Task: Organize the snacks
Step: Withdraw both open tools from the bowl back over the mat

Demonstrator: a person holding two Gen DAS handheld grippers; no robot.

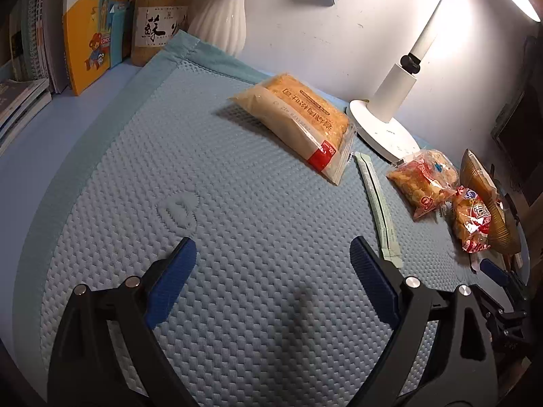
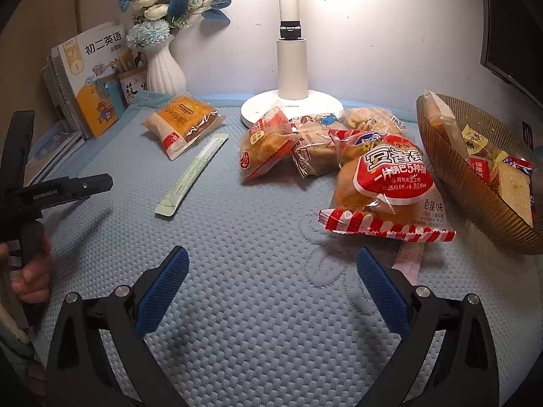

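Nearest the lens, the left tool (image 1: 273,261) hovers over the blue mat (image 1: 237,203) with its blue pads spread wide and nothing between them. The right tool (image 2: 273,269) is likewise spread and empty above the same mat on the desk.

In the right view, a red-striped snack bag (image 2: 387,186) lies at 1 o'clock, just beyond the right pad, its right edge touching the brown basket (image 2: 451,176) at 2 o'clock. The basket is tilted and holds several packets. Behind the bag, at 12 o'clock, a cluster of three more snack packs (image 2: 305,142) rests against the lamp base (image 2: 292,105). A long green sachet (image 2: 191,176) lies alone at 11 o'clock, and beyond it a yellow bread pack (image 2: 183,122), well apart from the cluster. A hand (image 2: 32,271) grips the left tool's handle at 9 o'clock. A white vase (image 2: 164,68) and books (image 2: 85,84) stand along the wall.
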